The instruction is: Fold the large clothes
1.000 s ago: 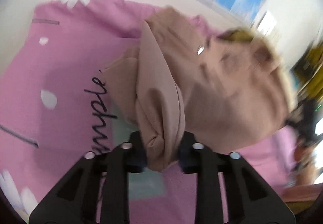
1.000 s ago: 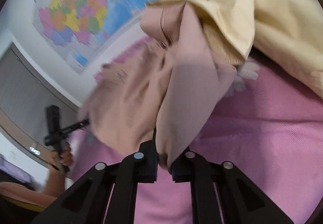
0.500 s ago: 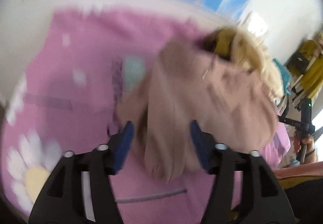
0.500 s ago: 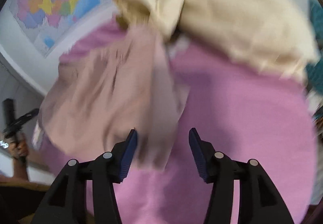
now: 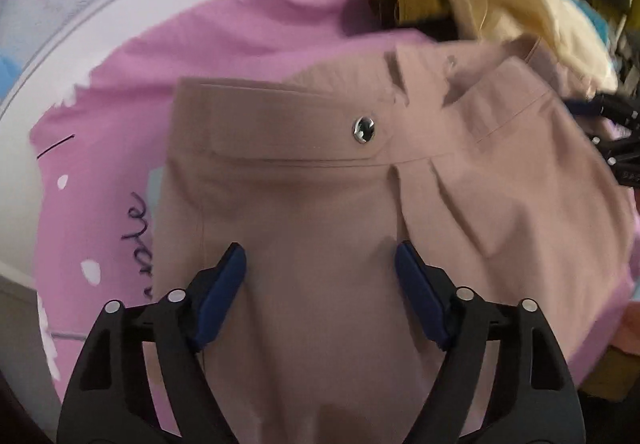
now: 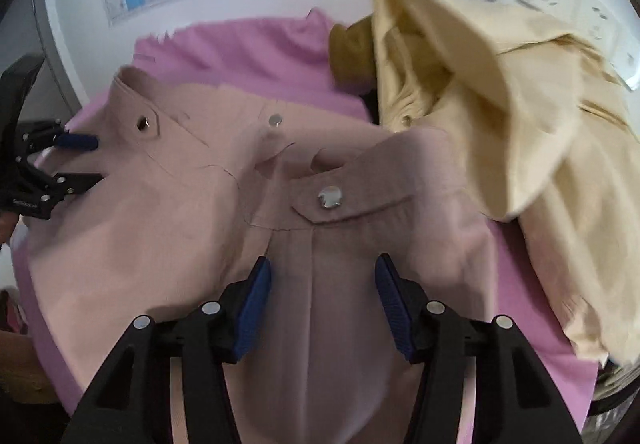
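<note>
Left gripper (image 5: 318,276) jaws apart, right gripper (image 6: 322,290) jaws apart — both just opened, above dusty-pink trousers (image 6: 192,228) on pink sheet (image 6: 256,43)

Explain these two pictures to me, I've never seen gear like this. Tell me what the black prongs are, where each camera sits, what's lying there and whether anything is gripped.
The black prongs with blue pads are hand-held grippers; a person carries one in each hand. Each picture comes from a camera mounted on a gripper, looking along its fingers: one shows the left gripper, the other the right gripper. A dusty-pink garment with metal snap buttons lies spread on a pink sheet. A crumpled cream garment sits behind it. Both grippers have just opened; the pink fabric lies under and between the pads, but nothing is clamped.
</note>
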